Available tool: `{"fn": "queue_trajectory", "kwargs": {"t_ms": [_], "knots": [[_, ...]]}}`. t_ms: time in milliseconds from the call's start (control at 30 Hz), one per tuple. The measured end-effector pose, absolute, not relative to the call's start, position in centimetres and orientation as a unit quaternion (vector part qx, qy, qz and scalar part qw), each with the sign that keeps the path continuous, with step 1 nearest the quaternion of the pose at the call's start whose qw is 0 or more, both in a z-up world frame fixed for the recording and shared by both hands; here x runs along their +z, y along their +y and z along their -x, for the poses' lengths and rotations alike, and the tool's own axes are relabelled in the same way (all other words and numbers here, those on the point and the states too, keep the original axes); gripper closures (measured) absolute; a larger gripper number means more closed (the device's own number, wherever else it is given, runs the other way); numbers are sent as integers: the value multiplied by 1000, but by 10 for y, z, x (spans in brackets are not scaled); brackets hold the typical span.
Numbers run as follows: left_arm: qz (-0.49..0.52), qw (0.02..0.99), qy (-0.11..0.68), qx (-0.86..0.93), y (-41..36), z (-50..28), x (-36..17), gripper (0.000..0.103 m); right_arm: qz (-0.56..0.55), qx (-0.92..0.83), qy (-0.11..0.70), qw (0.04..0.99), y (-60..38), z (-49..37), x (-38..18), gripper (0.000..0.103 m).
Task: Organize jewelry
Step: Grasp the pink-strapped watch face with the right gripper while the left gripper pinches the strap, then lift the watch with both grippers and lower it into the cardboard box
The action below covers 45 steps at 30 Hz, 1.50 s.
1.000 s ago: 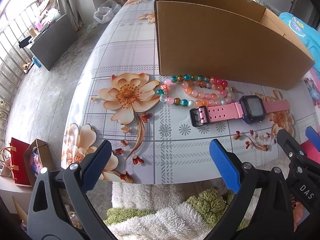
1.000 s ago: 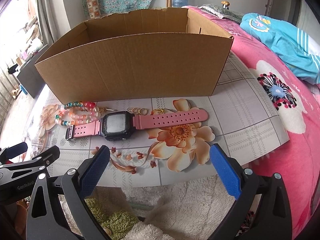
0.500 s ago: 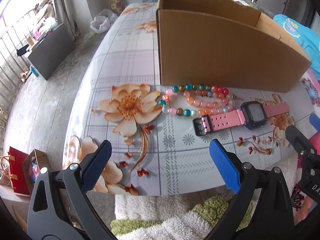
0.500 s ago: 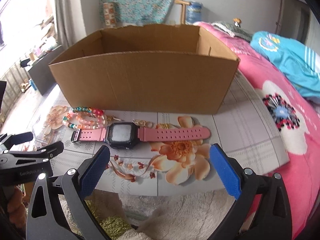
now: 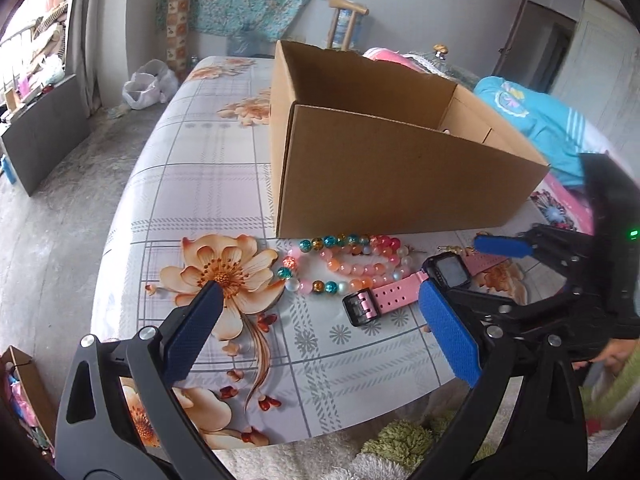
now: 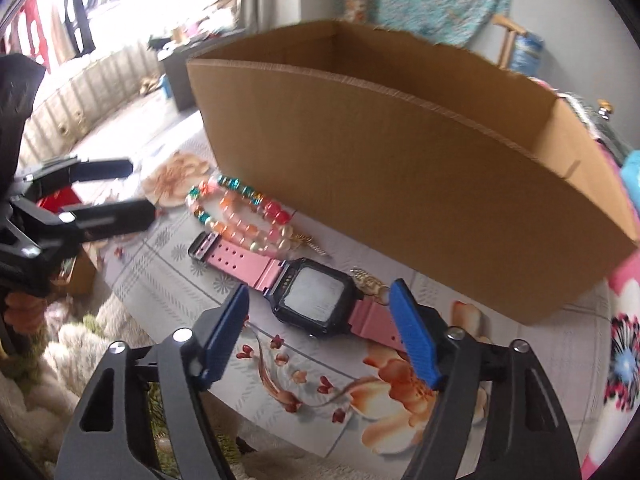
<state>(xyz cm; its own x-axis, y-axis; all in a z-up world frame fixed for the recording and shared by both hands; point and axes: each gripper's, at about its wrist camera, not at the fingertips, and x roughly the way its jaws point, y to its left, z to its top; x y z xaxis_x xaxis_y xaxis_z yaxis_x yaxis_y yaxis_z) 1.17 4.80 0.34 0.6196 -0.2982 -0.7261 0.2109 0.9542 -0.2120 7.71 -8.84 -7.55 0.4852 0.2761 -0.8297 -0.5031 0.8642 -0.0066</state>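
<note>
Your right gripper [image 6: 318, 312], jaws closing but untouching, straddled the pink watch [image 6: 316, 300]: rigid case, floppy strap; left gripper [image 5: 320, 312] gaped empty.

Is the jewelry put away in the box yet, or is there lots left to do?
Nothing looks put away yet. The beaded bracelets, the pink watch and a small gold trinket all lie on the floral table in front of the cardboard box. The right gripper is closing around the watch, not yet touching it. The left gripper is open and empty. Everything is left to do.
</note>
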Motion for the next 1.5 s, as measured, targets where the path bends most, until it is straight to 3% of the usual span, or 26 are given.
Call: {"fn": "queue_trajectory", "kwargs": {"t_ms": [267,533,700,767,1033,1133,1267,1500], "knots": [[20,899,395,-186,32,1,1,9,198,282,478,808,-76,-87,-83,44],[-20,897,388,-211,9,7,1,10,185,315,519,773,-73,-111,-79,50],[-95,891,383,-225,-17,15,-1,37,139,341,550,750,-91,-130,-76,50],[-121,885,385,-231,-26,16,-3,44,118,351,563,739,-96,-137,-75,50],[-204,869,379,-243,-61,18,-9,54,66,388,593,702,-128,-177,-72,50],[-230,859,391,-238,-74,11,-16,63,44,399,595,697,-135,-189,-74,50],[-235,851,409,-231,-83,5,-20,90,41,400,587,703,-137,-187,-76,50],[-211,838,436,-250,-84,-11,-14,92,98,354,533,762,-145,-156,-68,49]]}}
